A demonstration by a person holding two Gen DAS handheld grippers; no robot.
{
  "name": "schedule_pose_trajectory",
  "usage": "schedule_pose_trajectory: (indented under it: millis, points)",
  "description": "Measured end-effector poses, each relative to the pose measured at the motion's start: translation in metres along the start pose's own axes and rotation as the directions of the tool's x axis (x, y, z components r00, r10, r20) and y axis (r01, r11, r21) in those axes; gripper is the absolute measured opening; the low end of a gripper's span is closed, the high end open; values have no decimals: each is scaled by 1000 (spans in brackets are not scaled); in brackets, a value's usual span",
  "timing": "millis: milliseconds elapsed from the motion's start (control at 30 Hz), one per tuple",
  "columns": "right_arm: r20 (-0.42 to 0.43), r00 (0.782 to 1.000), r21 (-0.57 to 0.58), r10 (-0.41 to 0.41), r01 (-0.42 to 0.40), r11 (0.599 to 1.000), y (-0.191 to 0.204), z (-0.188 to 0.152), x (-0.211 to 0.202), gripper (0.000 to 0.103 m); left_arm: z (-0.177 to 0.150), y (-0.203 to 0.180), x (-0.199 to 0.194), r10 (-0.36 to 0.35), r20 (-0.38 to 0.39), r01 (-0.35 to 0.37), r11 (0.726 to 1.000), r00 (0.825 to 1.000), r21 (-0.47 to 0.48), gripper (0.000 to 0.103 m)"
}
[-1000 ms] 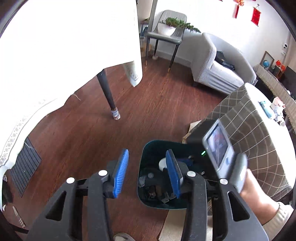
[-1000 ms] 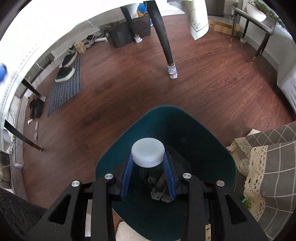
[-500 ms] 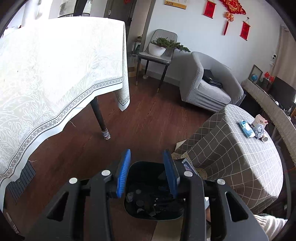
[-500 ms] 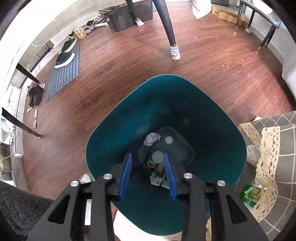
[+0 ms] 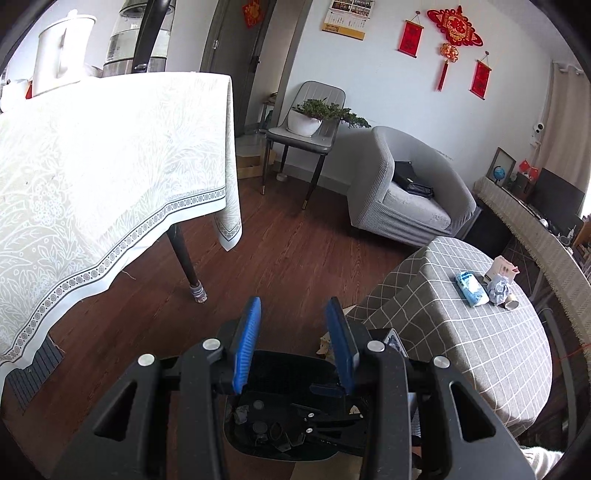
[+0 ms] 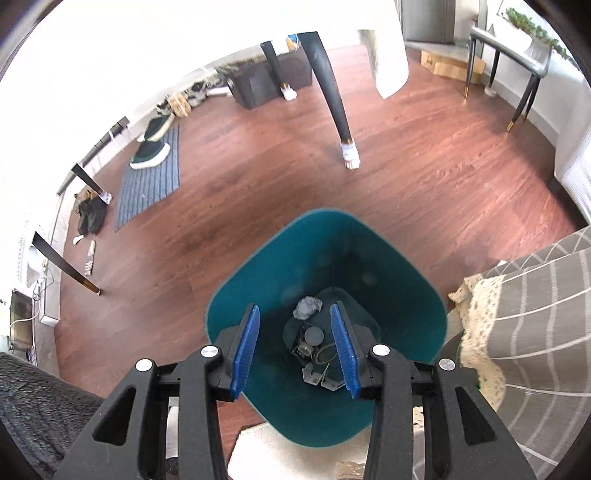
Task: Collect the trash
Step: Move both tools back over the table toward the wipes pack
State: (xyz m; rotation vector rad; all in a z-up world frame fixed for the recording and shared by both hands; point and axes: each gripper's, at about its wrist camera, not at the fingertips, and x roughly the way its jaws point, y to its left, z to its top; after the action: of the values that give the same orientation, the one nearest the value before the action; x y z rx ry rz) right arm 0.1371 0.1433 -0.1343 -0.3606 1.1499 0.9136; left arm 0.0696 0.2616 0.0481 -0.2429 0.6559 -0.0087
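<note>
Black hand-held gripper point(image 6: 295, 343), blue pads point(image 6: 245, 347), silver screws.

No text, brand, number or label could be read anywhere in either view. The red hanging scrolls point(image 5: 410, 38) on the far wall carried dark marks (too small to make out), and so did the red knot ornament point(image 5: 454, 26) between them. The wall calendar point(image 5: 347, 19) showed only a row of tiny blurred pictures over a yellow band. The blue packet point(image 5: 471, 288) on the checked tablecloth point(image 5: 480, 343) bore a pale patch with nothing legible, and the small pink box point(image 5: 499, 267) beside it was likewise unreadable.
</note>
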Motion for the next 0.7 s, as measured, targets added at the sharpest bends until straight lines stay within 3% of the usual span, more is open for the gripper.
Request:
schedule_pose_trajectory:
  millis: [133,367,533,700]
  points:
    - [89,996,-10,13,-12,1000,0,6,-35,41,6,-18,-5,6,27,-7,1000,1000,29,39]
    - [246,969,-23,19,-14,1000,-3,13,-106,41,18,-47,-22,-24,87,18,997,996,72,44]
    - [314,948,-7,-42,47,999,-23,13,-156,41,23,-65,-19,-33,109,28,998,993,54,50]
    - [392,912,67,-119,101,993,-67,10,-197,41,23,-101,-3,-47,93,39,996,995,86,54]
